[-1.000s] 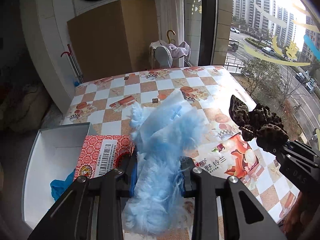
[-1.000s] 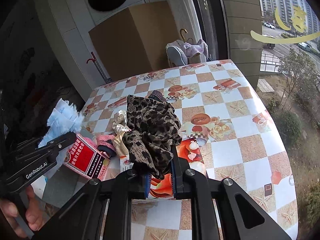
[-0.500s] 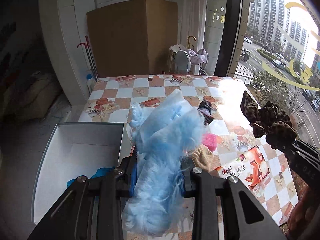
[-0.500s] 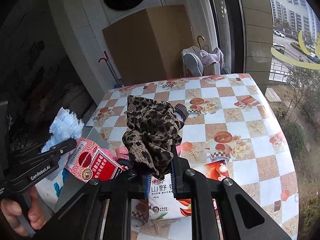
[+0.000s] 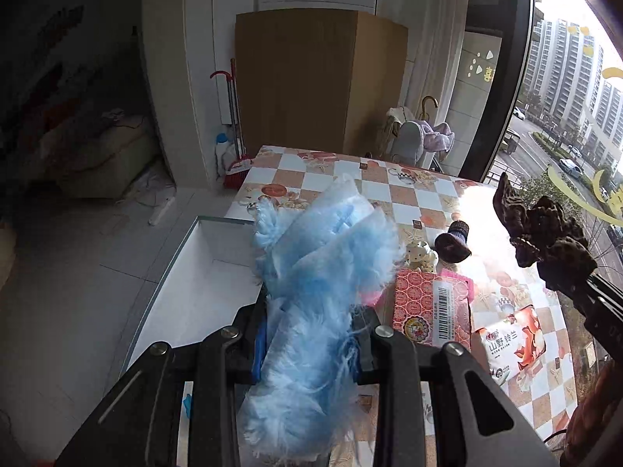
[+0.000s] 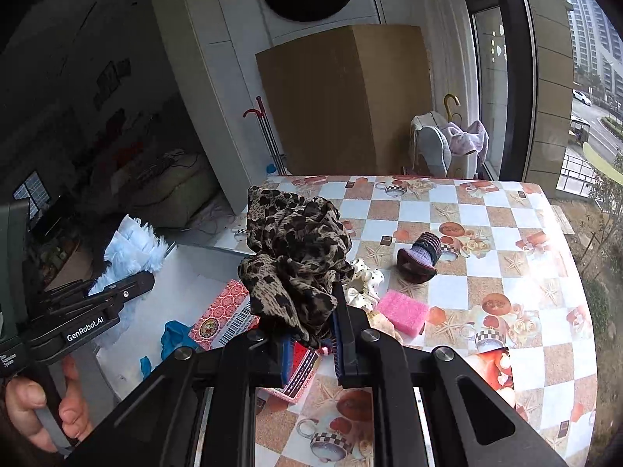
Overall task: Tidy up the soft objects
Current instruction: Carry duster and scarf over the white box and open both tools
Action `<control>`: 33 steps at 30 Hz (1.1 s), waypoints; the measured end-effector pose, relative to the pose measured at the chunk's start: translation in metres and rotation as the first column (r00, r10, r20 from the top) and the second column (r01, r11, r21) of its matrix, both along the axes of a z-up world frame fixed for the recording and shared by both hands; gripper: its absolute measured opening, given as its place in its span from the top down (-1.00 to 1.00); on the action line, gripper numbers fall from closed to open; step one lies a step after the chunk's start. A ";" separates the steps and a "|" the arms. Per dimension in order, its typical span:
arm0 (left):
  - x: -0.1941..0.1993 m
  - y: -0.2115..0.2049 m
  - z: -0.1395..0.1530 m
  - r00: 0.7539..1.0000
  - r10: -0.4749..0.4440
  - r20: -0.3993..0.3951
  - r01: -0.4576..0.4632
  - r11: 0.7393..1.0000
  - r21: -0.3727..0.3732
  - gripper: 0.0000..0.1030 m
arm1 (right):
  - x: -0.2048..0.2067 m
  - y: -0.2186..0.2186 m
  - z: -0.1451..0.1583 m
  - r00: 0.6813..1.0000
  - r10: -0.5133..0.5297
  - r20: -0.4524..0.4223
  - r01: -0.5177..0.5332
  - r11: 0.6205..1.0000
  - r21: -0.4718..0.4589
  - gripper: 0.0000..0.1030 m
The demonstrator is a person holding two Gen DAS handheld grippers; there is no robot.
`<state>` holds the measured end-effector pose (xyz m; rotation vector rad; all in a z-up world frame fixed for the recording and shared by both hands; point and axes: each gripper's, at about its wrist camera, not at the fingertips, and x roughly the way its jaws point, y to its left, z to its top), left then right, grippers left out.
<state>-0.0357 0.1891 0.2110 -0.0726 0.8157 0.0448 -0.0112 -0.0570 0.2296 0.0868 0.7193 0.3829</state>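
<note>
while clamped, both tongs (image 5: 311, 344) (image 6: 311, 344) aloft

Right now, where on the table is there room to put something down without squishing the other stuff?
The far half of the checkered table, beyond the purple knitted sock, looks bare, and so does the right edge by the window. It is crowded near the white bin: the pink sponge, polka-dot scrunchie, red packet and snack bag sit close together there.

"GenRobot.AI" stands on the left claw (image 6: 117, 292); "山野铃兰" on the snack packet (image 5: 510, 344).
</note>
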 end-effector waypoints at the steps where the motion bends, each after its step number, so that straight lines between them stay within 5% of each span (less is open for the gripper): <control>1: -0.002 0.010 -0.001 1.000 0.019 -0.004 -0.019 1.000 -0.003 0.35 | -0.001 0.006 0.003 1.000 0.012 0.009 -0.012 1.000 -0.005 0.67; 9: -0.017 0.046 -0.023 0.995 0.090 -0.050 -0.090 0.996 0.011 0.35 | -0.006 0.068 0.008 0.989 0.142 0.032 -0.140 0.989 -0.047 0.67; 17: -0.028 0.044 -0.058 0.989 0.090 -0.115 -0.087 0.996 0.033 0.35 | -0.023 0.126 -0.022 0.962 0.273 -0.010 -0.272 0.954 -0.127 0.67; 33: -0.029 0.053 -0.074 0.984 0.102 -0.148 -0.099 0.995 0.024 0.35 | -0.020 0.153 -0.041 0.948 0.313 -0.060 -0.319 0.937 -0.143 0.67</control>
